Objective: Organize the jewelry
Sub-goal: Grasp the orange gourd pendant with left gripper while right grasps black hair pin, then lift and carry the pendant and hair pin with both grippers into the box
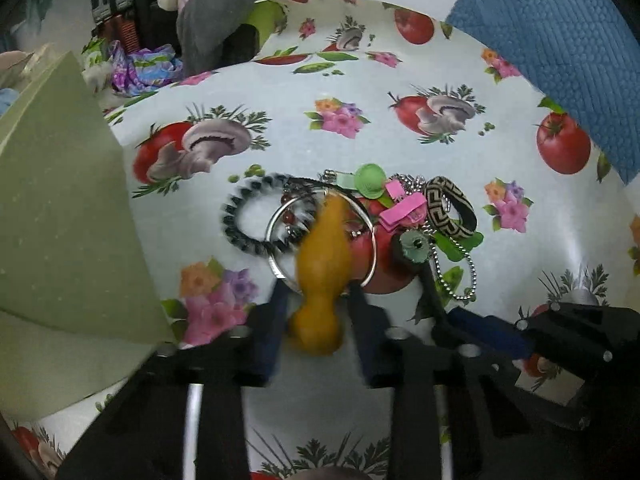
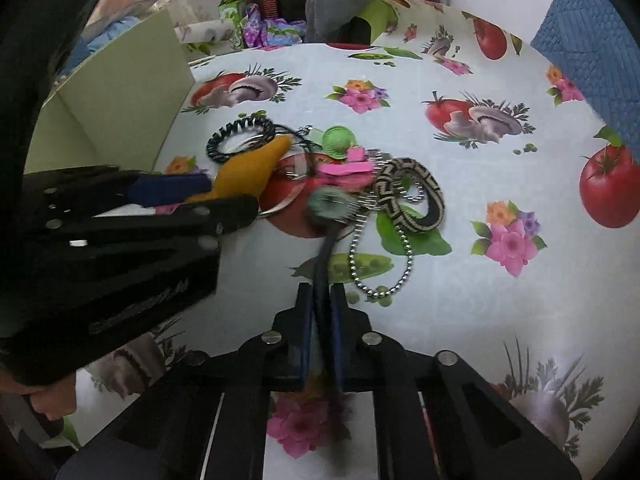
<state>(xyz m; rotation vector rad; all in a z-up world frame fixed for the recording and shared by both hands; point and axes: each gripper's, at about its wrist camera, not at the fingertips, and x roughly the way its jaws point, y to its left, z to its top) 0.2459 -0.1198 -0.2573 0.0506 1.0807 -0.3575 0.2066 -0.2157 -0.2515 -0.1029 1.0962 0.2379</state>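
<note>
Cord clamped in the right gripper may drag the bead chain beside it, while the left gripper pinches a yellow piece.

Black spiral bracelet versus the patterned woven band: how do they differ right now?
The black spiral bracelet is a thin coiled ring lying flat at the left end of the pile; the patterned woven band is a wide black-and-cream strap, standing partly on edge at the right end. The bracelet lies near the green box; the band overlaps the silver ball chain. Both rest on the tablecloth, ungripped.
</note>
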